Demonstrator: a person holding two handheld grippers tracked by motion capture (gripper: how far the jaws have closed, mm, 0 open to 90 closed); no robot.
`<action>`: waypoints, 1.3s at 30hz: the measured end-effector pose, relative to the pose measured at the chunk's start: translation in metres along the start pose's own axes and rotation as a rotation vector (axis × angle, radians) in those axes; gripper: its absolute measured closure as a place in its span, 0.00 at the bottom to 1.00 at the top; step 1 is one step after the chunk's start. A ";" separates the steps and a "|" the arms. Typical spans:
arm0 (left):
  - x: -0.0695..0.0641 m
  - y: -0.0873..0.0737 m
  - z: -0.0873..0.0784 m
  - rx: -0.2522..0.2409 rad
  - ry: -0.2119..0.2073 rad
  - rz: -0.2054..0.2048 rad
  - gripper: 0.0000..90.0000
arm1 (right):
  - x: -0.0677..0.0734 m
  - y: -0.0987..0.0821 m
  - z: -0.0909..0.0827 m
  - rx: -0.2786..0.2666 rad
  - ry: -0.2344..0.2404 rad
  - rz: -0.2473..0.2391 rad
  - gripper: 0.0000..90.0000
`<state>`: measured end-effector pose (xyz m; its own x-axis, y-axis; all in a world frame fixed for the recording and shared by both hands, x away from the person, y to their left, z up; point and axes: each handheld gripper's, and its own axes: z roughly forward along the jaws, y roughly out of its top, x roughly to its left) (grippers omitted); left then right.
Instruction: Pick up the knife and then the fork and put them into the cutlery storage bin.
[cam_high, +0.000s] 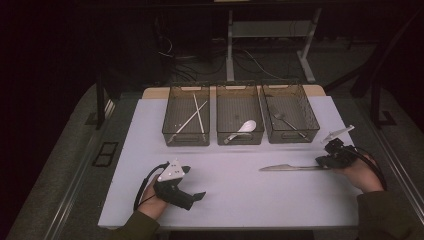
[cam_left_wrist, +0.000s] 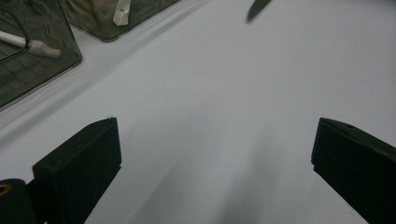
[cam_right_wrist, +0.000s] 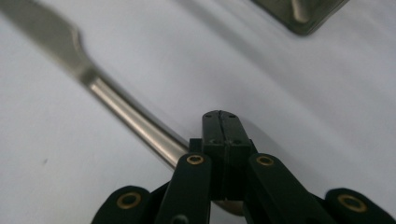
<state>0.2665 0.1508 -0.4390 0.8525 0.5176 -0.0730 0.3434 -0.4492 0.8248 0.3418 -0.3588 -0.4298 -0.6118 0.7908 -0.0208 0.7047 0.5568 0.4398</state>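
A long shiny silver metal table knife (cam_high: 292, 168) lay flat on the white table (cam_high: 235, 200), over on the right side. Its pointed tip faced the middle of the table. The right gripper (cam_high: 334, 159) was at the handle end of the knife. In the right gripper view, its two black jaws were pressed tight together (cam_right_wrist: 220, 122) and the handle ran under them. They seemed to pinch the end of the handle.

The left gripper (cam_high: 195, 196) sat low over the bare table on the left side, well away from the knife. Its jaws were spread wide apart with nothing between them.

Three see-through brown plastic bins stood in a row at the back. The left bin (cam_high: 186, 136) had white chopsticks (cam_high: 192, 117) in it. The middle bin (cam_high: 239, 137) had a white spoon (cam_high: 242, 129). The right bin (cam_high: 292, 134) had a silver fork (cam_high: 287, 122).
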 end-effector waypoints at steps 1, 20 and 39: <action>0.000 0.000 0.000 -0.001 0.000 -0.001 0.01 | 0.001 -0.002 -0.001 0.003 0.005 -0.005 1.00; -0.001 0.000 0.001 0.005 0.001 0.003 0.01 | 0.017 -0.028 -0.021 0.039 0.068 -0.053 0.96; 0.000 0.000 0.001 0.010 -0.004 0.006 0.01 | 0.045 0.042 -0.005 0.181 0.126 -0.227 0.84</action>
<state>0.2665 0.1498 -0.4397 0.8559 0.5122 -0.0705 0.3426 -0.4598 0.8193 0.3423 -0.3007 -0.4078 -0.7928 0.6092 0.0165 0.5903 0.7609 0.2694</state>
